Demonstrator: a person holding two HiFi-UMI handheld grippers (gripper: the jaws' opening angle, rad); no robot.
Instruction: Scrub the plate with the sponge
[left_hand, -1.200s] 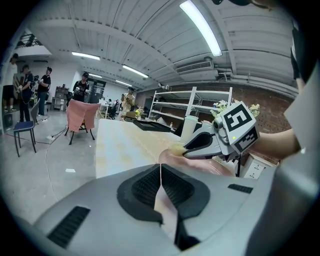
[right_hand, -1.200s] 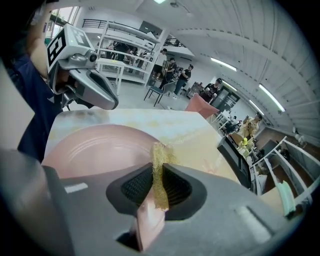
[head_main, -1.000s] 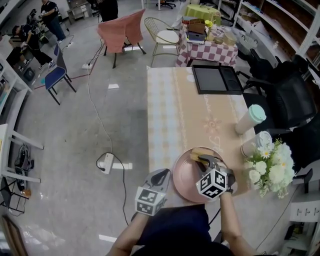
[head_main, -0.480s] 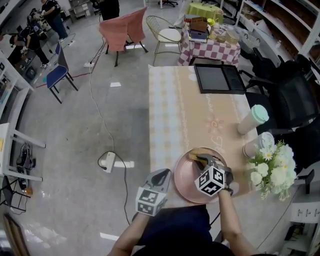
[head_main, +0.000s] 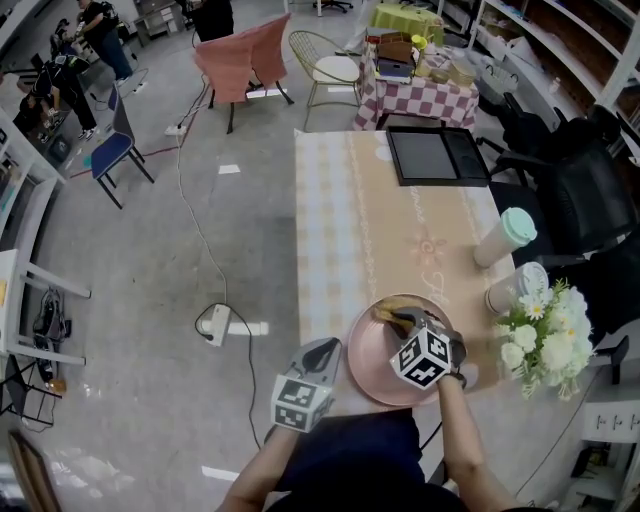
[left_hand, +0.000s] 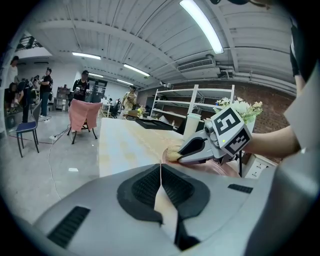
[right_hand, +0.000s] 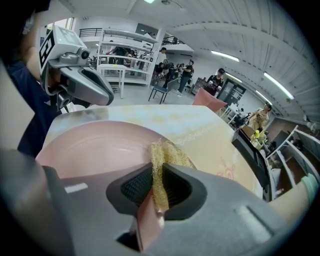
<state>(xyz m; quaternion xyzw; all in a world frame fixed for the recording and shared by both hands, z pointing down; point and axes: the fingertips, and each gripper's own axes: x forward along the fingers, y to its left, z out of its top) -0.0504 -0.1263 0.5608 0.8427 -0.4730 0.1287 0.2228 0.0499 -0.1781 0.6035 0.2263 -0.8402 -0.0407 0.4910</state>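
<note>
1. Seen from above, a round pink plate lies at the near end of a long beige worktop.
2. The right claw reaches over the plate's far side. Its jaws are clamped on a yellow, fibrous sponge.
3. In the right gripper view, the sponge sticks out from between the two jaws of the right claw and lies against the plate close to its far rim.
4. The left claw sits just beside the plate's left rim, at the near edge of the worktop.
5. In the left gripper view, the left claw has its jaws pressed together with nothing between them.
6. White flowers stand to the right of the plate, with a green-lidded cup beyond them.
7. A black tray lies at the far end of the worktop.
</note>
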